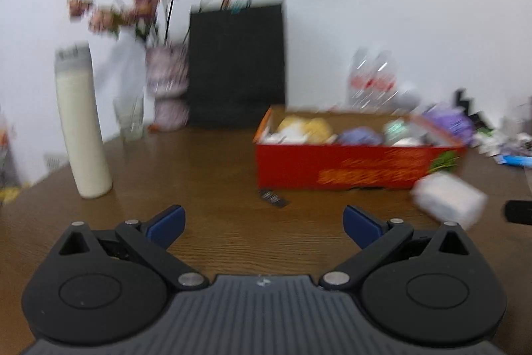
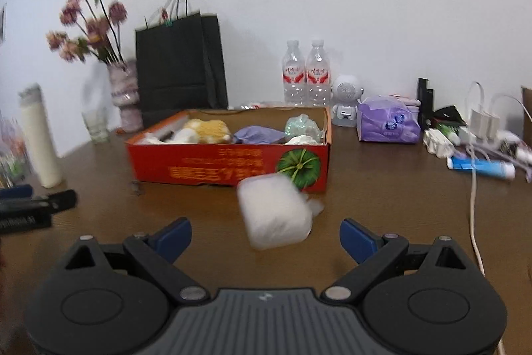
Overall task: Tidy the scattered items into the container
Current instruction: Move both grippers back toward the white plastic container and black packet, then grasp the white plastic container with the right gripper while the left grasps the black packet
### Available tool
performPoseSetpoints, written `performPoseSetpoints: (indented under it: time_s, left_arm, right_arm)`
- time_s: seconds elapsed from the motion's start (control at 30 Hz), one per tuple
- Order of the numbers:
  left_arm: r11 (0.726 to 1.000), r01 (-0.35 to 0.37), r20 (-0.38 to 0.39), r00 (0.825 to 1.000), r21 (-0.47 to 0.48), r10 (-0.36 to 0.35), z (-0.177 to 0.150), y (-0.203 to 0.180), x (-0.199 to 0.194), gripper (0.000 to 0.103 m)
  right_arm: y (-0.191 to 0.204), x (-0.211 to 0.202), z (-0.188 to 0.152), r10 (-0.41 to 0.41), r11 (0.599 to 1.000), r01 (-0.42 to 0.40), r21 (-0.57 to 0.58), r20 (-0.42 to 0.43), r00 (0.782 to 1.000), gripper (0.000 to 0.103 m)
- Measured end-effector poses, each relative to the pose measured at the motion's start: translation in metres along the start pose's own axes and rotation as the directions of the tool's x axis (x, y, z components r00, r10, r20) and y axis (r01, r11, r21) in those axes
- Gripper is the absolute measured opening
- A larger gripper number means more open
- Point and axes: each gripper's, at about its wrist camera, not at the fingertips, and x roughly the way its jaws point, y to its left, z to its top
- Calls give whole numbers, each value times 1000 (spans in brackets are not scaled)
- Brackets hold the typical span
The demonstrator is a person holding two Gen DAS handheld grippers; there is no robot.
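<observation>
A red cardboard box stands on the brown table, holding a yellow plush, a purple bag, a pale green bundle and white items. A white wrapped pack lies on the table just in front of the box's near right corner. My right gripper is open, low over the table, with the white pack just ahead between its blue fingertips and touching neither. My left gripper is open and empty, facing the box from the left; a small dark tag lies ahead of it.
A tall cream bottle, a glass, a flower vase and a black paper bag line the back left. Two water bottles, a white robot toy, a purple tissue pack, chargers, a cable and a blue tube crowd the right.
</observation>
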Motion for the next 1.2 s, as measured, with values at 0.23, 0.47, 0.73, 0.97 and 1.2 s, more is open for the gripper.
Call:
performPoseSetpoints:
  time_s: [0.23,0.47,0.73,0.97,1.2]
  left_arm:
    - [999,47,-102,994,-6,-47,22,0,74,97]
    - [998,56,-163,985,-21,-59,22,-1,116,72]
    - [999,44,-206,977,-23,-48,31,-6,144,36]
    - [998,41,-209,977,-56,-52,24,-3,138,13]
    - [992,106,-177,977,-72,-117,1,-11,76,9]
  right_arm:
    - [-1,78,20,22,999,-25,-31,-107,994,85]
    - [3,97,15,24,997,-34,-69,-147,989,64]
    - [19,67,0,66,995,-77,-69,-150,986,64]
    - [13,67,-3,65,996,-72,-44,-146,987,64]
    - [24,56,-10,43,995,-55,-83,-141,989,63]
